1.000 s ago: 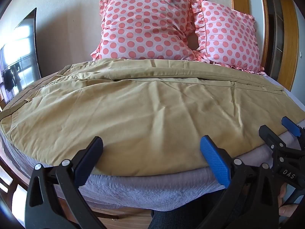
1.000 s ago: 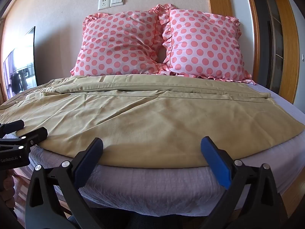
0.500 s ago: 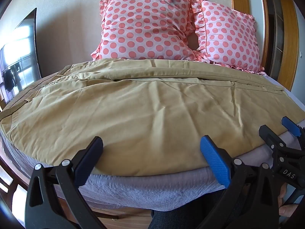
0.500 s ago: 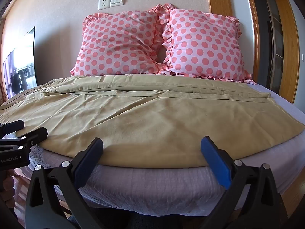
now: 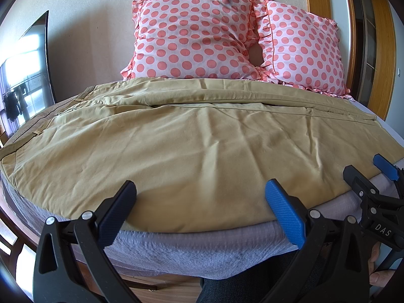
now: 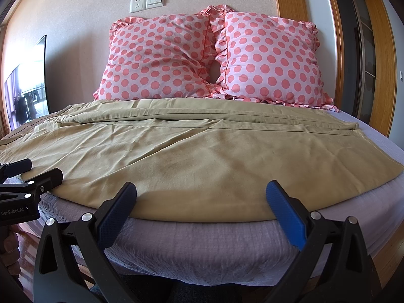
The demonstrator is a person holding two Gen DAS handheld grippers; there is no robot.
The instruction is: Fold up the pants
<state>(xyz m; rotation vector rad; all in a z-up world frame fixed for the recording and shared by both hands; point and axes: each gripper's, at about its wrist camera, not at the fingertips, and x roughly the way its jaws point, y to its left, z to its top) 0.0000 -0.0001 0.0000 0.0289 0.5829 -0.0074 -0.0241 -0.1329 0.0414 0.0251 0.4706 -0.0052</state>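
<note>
Tan pants [image 5: 192,146] lie spread flat across the bed, waistband at the left, leg ends at the right; they also show in the right wrist view [image 6: 192,156]. My left gripper [image 5: 199,197] is open and empty, just short of the pants' near edge. My right gripper [image 6: 200,197] is open and empty, also just short of the near edge. The right gripper shows at the right of the left wrist view [image 5: 371,174], and the left gripper at the left of the right wrist view [image 6: 32,171].
A bed with a grey-lilac sheet [image 5: 202,250] carries the pants. Two pink polka-dot pillows [image 5: 192,35] [image 6: 270,60] lean on the back wall. A dark screen [image 5: 27,75] stands at the left, a wooden door frame [image 6: 378,58] at the right.
</note>
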